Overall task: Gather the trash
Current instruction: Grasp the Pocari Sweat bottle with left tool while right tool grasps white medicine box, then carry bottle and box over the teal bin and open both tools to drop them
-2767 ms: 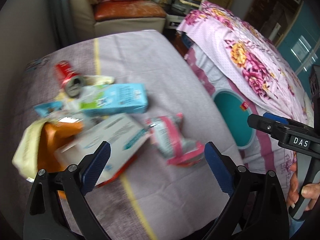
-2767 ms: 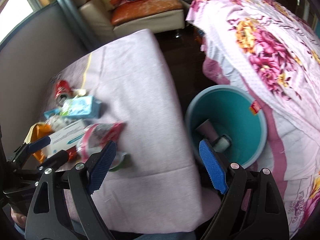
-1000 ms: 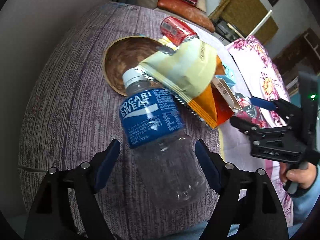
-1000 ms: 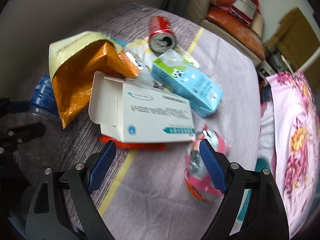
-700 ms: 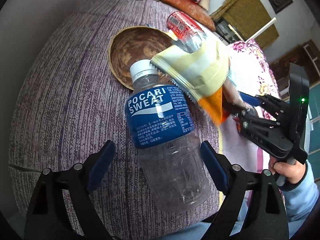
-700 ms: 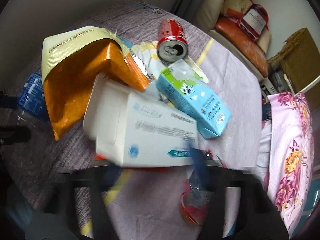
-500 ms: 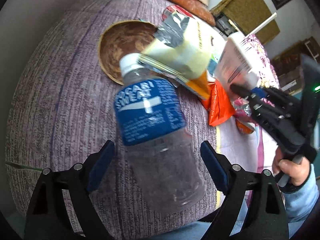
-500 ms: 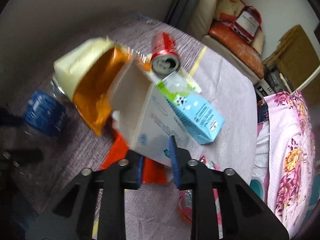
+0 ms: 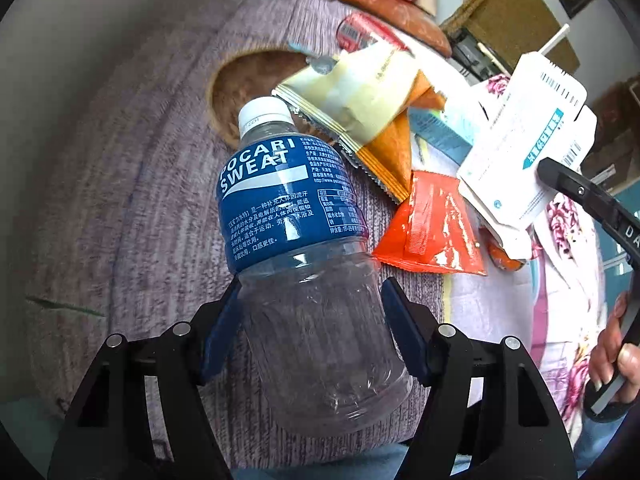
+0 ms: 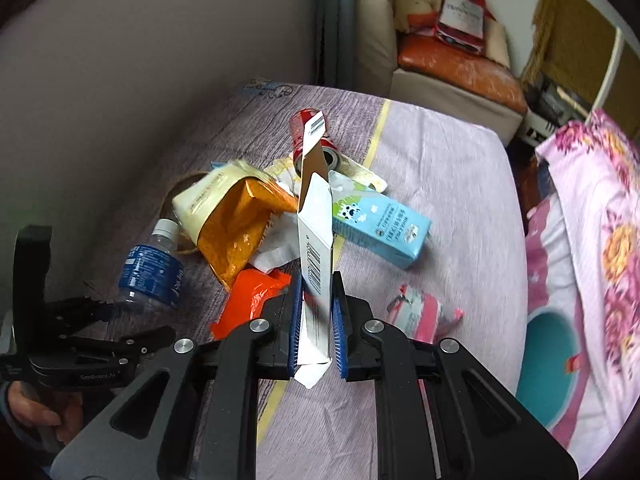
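Note:
A clear plastic bottle (image 9: 280,200) with a blue label lies on the purple tablecloth (image 9: 120,200). My left gripper (image 9: 310,300) straddles its clear lower body, its jaws closing, and both blue pads touch the bottle's sides. My right gripper (image 10: 316,312) holds a white cardboard box (image 10: 316,240) by its lower end. Its jaws are still closing on the box, which stands nearly upright, lifted above the pile. The left wrist view shows the box (image 9: 520,152) raised at the right. A teal bin (image 10: 552,364) stands on the floor at the right.
A yellow-orange snack bag (image 10: 236,220), an orange-red wrapper (image 10: 252,292), a blue milk carton (image 10: 380,228), a red can (image 10: 304,136) and a pink wrapper (image 10: 424,312) lie on the table. A flowered bed (image 10: 600,220) flanks the bin. An armchair (image 10: 440,64) stands behind the table.
My right gripper shut on the white box and lifted it off the pile, tipping it upright and uncovering the orange-red wrapper. My left jaws closed in onto the bottle.

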{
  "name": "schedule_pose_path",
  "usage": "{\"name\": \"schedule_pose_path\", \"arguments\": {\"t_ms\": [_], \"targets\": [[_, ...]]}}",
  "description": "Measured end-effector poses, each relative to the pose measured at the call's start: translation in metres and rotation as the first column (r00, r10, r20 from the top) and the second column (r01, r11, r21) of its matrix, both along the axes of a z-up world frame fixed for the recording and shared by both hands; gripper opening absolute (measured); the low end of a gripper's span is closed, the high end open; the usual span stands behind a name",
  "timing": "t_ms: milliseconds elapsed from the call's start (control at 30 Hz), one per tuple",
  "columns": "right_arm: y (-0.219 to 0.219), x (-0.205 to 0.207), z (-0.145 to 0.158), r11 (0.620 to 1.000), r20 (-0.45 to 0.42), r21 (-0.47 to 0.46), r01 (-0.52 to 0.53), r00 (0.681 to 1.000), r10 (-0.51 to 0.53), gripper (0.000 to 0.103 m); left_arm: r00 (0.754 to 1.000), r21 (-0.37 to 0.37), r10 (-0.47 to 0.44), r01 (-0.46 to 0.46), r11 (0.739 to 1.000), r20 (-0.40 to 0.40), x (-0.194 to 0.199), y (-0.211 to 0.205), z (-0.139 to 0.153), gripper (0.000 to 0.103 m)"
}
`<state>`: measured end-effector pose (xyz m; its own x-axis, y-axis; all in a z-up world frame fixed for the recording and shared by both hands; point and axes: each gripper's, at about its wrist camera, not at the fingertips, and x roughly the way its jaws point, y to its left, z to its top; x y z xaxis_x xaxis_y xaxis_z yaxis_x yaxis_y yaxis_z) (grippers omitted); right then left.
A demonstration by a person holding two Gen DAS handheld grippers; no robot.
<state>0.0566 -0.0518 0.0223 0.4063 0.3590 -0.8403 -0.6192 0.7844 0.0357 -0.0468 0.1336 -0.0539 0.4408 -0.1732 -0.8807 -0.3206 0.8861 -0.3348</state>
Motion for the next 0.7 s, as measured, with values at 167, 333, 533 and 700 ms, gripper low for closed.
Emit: {"name": "schedule_pose_path", "arguments": {"t_ms": [167,333,533,700], "targets": [[-0.027,0.000,0.008,0.996,-0.024,0.073,0.049,0.999,-0.047,0.013,0.999,0.036,-0.012,0.010,0.999,0.041,-0.011,-0.008,0.022,0.070],[-0.055,-0.003,0.016,0.987,-0.021,0.126,0.098,0.995,-0.096,0.013,0.992,0.070,-0.059,0.052,0.996,0.110,-0.009,-0.026,0.055,0.070],[-0.104,0.002,0.035,0.963,0.003,0.200,0.183,0.982,-0.188,0.013,0.967,0.100,-0.192,0.177,0.979,0.168,0.025,-0.076,0.084,0.070],[-0.153,0.011,0.040,0.933,0.014,0.228,0.280,0.957,-0.291,0.013,0.936,0.121,-0.308,0.291,0.949,0.169,0.068,-0.130,0.087,0.070]]}}
